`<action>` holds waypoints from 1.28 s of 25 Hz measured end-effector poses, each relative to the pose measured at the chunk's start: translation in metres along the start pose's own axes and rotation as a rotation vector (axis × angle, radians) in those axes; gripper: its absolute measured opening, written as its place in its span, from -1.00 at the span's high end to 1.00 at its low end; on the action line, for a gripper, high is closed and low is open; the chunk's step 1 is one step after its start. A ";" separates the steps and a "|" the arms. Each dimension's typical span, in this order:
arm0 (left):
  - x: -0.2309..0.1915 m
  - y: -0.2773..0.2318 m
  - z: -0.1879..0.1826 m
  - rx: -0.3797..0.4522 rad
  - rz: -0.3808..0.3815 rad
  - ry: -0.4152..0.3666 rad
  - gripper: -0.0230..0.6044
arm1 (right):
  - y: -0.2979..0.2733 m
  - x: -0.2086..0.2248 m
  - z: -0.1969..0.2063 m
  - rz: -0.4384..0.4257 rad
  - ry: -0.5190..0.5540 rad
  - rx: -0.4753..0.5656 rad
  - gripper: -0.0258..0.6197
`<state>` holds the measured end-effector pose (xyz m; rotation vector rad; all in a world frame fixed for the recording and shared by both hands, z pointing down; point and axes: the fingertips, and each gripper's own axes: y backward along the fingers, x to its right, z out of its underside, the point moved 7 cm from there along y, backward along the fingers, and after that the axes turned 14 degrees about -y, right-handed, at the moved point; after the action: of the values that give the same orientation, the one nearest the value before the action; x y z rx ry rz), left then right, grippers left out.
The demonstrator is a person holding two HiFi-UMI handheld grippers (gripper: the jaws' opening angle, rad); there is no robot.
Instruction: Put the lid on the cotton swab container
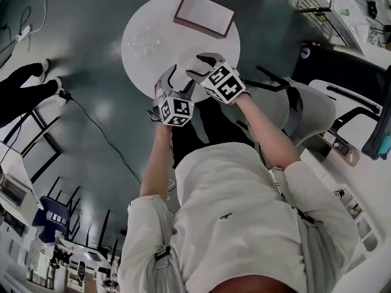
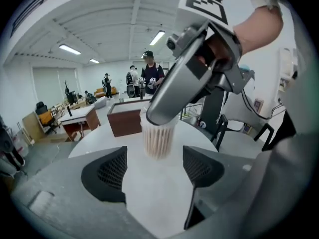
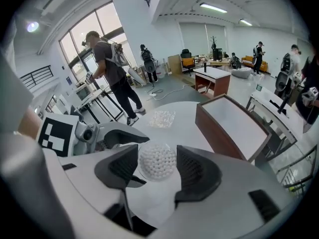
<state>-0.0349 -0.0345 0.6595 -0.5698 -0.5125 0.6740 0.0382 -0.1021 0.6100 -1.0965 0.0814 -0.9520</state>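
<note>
The right gripper (image 3: 157, 159) pinches the clear cotton swab container (image 3: 157, 164), white tips up; left gripper (image 2: 155, 164) fingers spread.

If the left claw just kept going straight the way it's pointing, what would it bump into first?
Most likely the cotton swab container, straight ahead in line with the gap of the open left claw. The right claw grips its top. How far off is unclear.

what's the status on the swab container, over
Left hand-held gripper open, empty. Right hand-held gripper shut on swab container, top uncovered. Brown tray further back on table, not in the way.
</note>
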 end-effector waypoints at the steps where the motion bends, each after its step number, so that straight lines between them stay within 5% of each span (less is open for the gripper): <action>1: 0.000 0.001 -0.005 0.007 -0.012 -0.030 -0.15 | 0.003 -0.003 -0.001 -0.020 0.002 -0.001 0.15; 7: -0.001 0.005 -0.029 0.031 -0.046 -0.147 -0.16 | 0.023 -0.023 -0.012 -0.080 0.084 0.006 0.15; 25: -0.030 0.074 -0.071 0.146 -0.149 -0.127 0.07 | 0.078 -0.082 -0.043 -0.149 0.159 0.178 0.14; 32: -0.040 0.099 -0.084 0.193 -0.137 -0.070 0.08 | 0.092 -0.111 -0.053 -0.109 0.197 0.208 0.06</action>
<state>-0.0536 -0.0255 0.5248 -0.3276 -0.5400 0.6070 -0.0004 -0.0529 0.4697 -0.8205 0.0819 -1.1390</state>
